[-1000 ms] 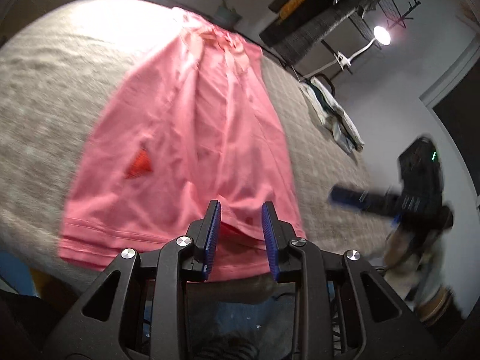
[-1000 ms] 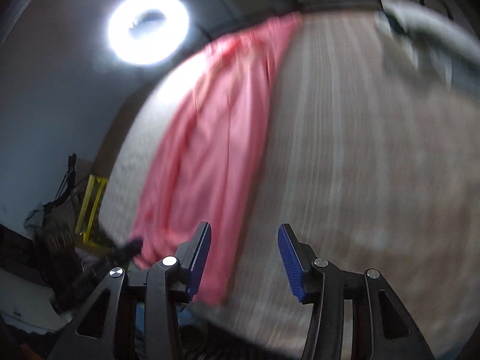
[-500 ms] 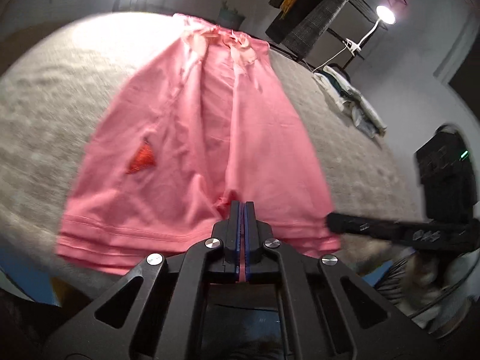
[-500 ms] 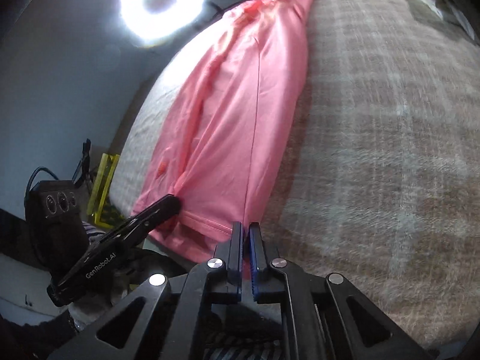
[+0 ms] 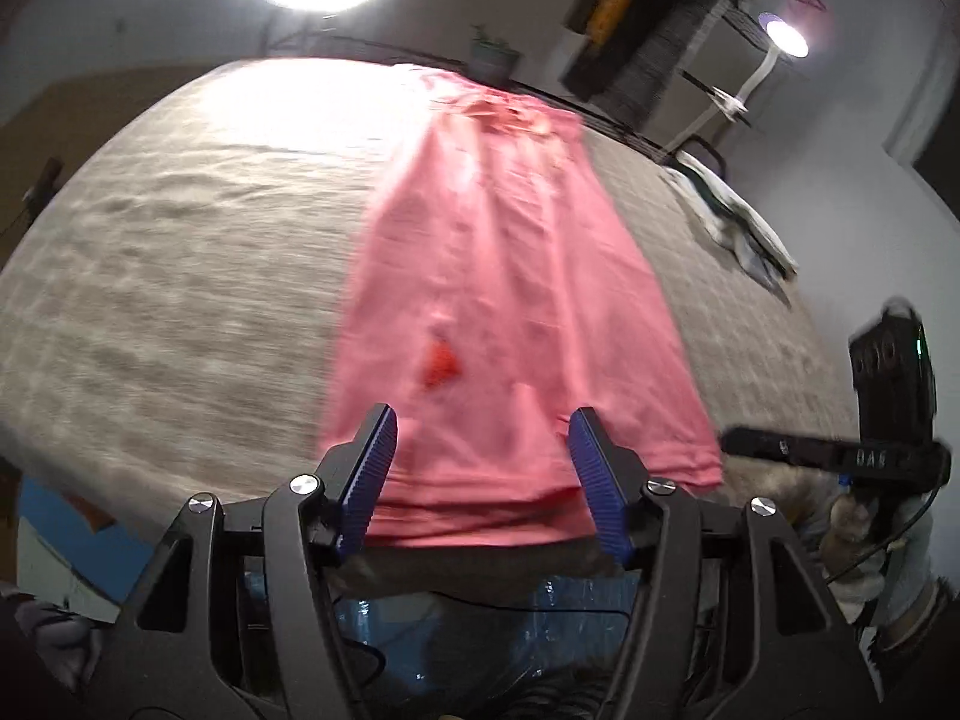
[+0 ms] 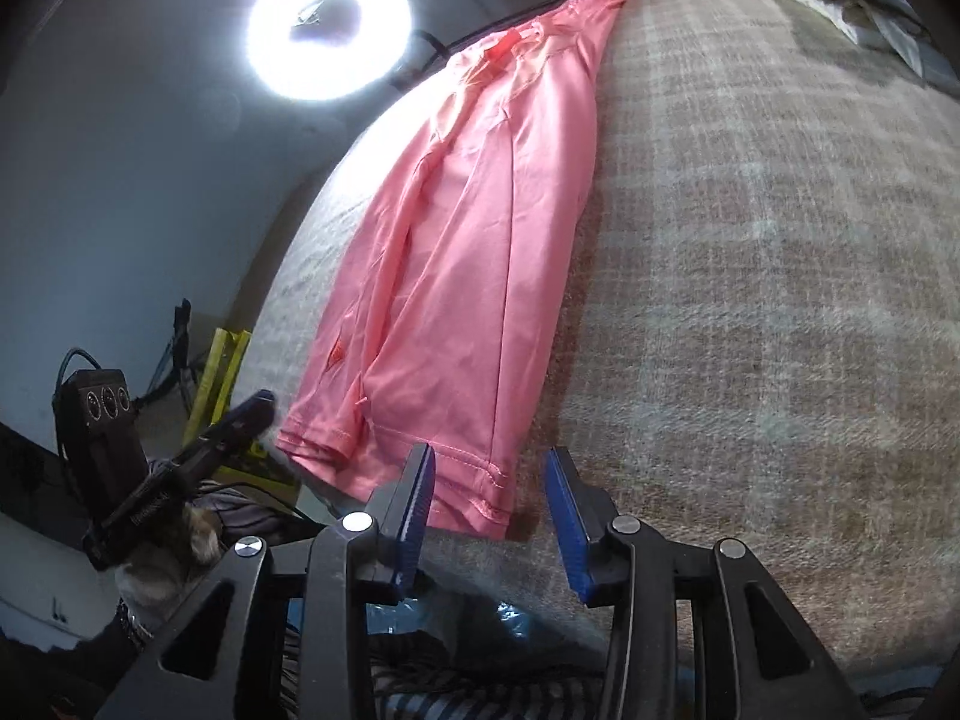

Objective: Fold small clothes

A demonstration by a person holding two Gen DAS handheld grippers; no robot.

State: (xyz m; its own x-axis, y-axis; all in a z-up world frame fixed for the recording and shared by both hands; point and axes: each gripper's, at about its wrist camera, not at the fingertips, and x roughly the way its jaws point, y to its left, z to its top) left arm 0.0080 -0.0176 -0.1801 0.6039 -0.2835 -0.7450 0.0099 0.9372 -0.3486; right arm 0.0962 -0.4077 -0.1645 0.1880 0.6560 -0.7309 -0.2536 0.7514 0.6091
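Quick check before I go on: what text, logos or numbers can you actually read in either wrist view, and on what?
Right gripper, seen from the left wrist view: light lettering along its body, too blurred to read.
Left gripper, seen from the right wrist view: a printed word on its arm, too small to read.
Pink garment: a red triangular mark, a logo shape with no readable letters.
Nothing else carries text.

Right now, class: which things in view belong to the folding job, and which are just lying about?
Part of the job:
pink garment, spread on the grey cover
left gripper, jaws just opened, empty
right gripper, jaws just opened, empty

Lying about:
pale clothes heap
ring light
desk lamp
yellow frame
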